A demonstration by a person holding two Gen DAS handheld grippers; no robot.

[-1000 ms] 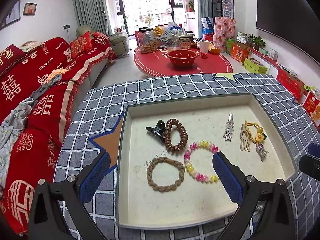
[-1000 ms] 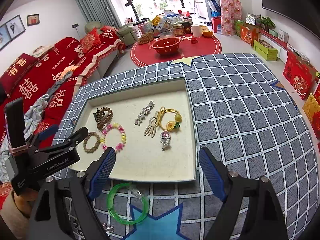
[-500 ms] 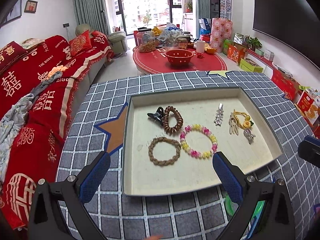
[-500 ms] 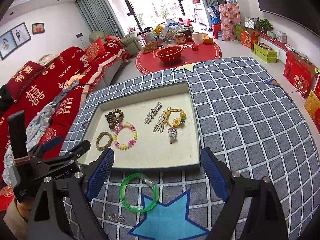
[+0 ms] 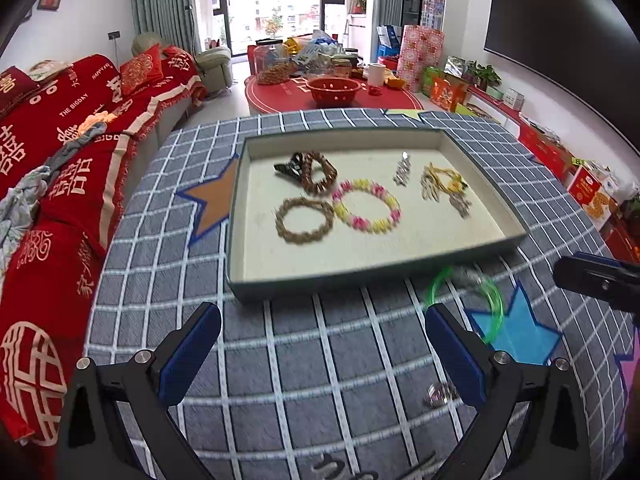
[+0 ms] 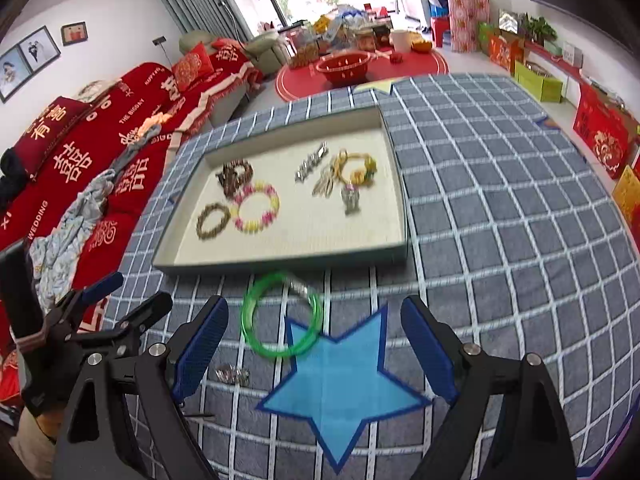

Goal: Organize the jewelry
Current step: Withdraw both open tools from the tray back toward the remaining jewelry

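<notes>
Surface [image 5: 320,360] with a grey grid cloth and star patches, both sets of fingers over its near part. Red sofa [image 5: 60,140] far to the left of the left fingers.

Tray [image 5: 256,276] lies ahead of both grippers, past the fingertips, flat on the surface. In it: pink-yellow bead bracelet [image 5: 367,207] mid-tray, brown braided ring [image 5: 304,220] touching or just beside it on the left, brown coil hair tie [image 5: 319,174] behind those with a black claw clip [image 5: 290,169] against it, silver clip [image 5: 402,169] and yellow hair tie with charms [image 5: 444,184] toward the right wall.

Left gripper [image 5: 322,350]: fingers spread wide, released, nothing between them, only cloth there.

Right gripper [image 6: 315,344]: fingers spread wide, released, holding nothing. Green bangle [image 6: 281,315] lies on the surface between and just ahead of the right fingers, outside the tray near its front wall, overlapping the blue star patch [image 6: 344,384]. In the left wrist view the bangle [image 5: 480,300] sits just beyond the right-hand finger.

Small silver piece [image 6: 232,374] on the cloth just inside the left-hand finger of the right gripper; too blurred to tell what it is.
</notes>
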